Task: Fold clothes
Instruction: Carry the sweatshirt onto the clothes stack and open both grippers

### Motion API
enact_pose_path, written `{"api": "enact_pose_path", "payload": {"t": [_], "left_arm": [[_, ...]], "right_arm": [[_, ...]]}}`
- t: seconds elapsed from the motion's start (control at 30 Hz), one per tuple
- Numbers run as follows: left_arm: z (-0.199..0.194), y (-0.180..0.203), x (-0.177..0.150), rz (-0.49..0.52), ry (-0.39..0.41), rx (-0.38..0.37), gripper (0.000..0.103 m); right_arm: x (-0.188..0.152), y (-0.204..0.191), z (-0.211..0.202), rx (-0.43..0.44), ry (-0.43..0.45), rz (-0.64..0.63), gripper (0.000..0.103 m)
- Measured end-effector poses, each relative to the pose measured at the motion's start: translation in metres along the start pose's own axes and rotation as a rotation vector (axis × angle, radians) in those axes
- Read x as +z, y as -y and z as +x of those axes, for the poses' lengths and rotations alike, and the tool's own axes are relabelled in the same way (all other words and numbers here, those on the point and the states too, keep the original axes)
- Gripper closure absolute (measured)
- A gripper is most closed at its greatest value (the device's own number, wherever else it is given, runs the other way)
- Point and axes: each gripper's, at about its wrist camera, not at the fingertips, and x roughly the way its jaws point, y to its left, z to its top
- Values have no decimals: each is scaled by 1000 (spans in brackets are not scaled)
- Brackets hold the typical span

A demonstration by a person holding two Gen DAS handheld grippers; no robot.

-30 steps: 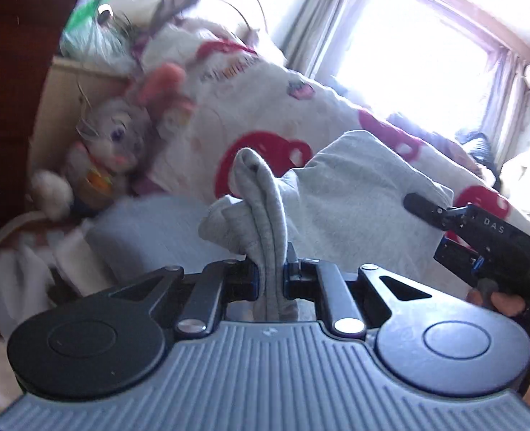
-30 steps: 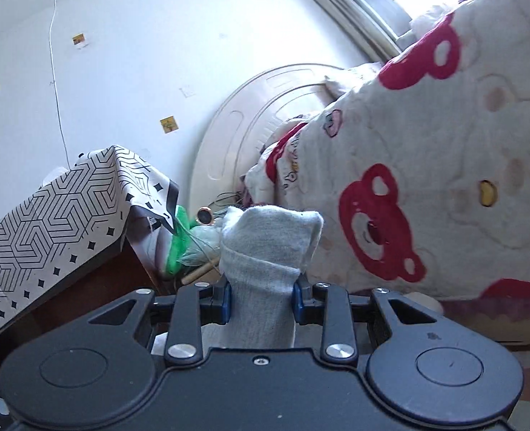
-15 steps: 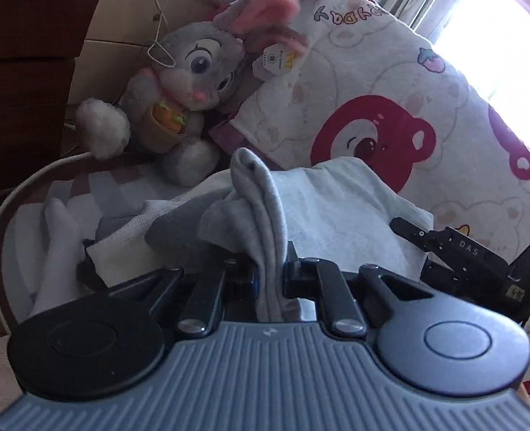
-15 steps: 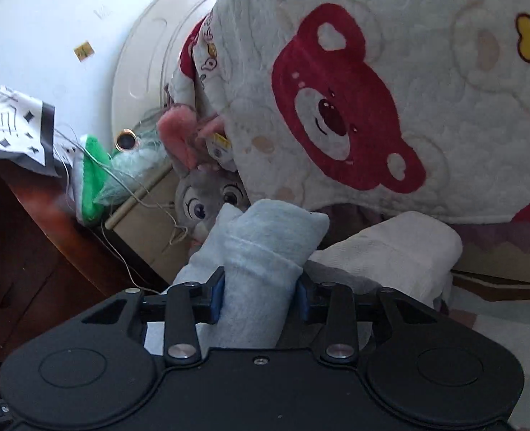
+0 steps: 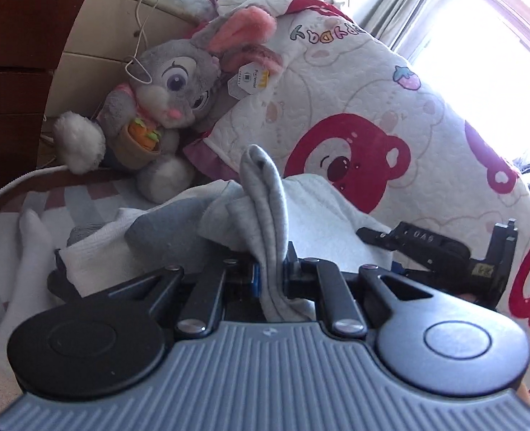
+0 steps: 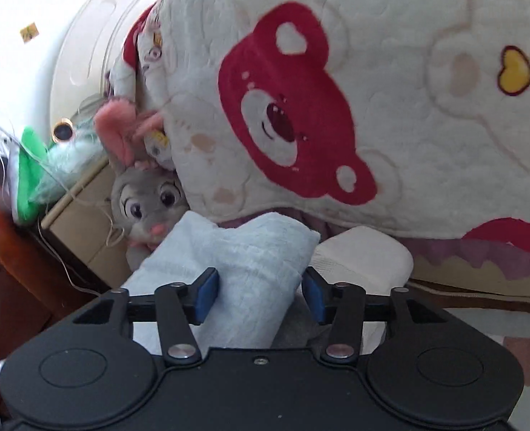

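Grey cloth being gripped by 2 grippers.
Left gripper [image 5: 272, 274] being kept clamped on cloth [image 5: 265, 194]; right gripper [image 6: 261, 289] jaws just being opened, cloth between them.

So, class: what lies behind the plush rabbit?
Behind the rabbit stands a cream cabinet; the bear quilt leans against its ear side. Whatever sits directly behind its body is hidden.

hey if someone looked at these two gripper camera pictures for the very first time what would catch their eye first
Probably the white quilt with big red bear faces, filling the upper right of both views. Next, the grey plush rabbit with pink ears, tucked against the quilt's left edge beside a cream cabinet. In front, the left gripper pinches a grey garment; the right gripper has just been opening, the fabric's folded end between its jaws.
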Motion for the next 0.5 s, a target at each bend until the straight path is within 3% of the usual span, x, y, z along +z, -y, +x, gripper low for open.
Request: {"api": "enact_pose_path", "payload": {"t": [0.1,0.23,0.27,0.33,0.43,0.5], "left_arm": [[-1,2,-1,18,7,16,92],[-3,4,4,1,-7,-9,92],[-3,6,5,17,-10,-5,92],[-5,9,5,48,-16,13,91],[-20,11,5,100,2,52,87],[-38,20,7,160,47,52,87]], "right_arm": [[-3,-5,-11,22,47,-63,66],[-5,-11,-20,5,90,-80,67],[-4,-9,-16,0,83,-80,65],[4,-3,0,-26,23,-66,46],[4,13,-13,-3,66,10,42],[1,8,-27,-38,130,-42,44]]}}
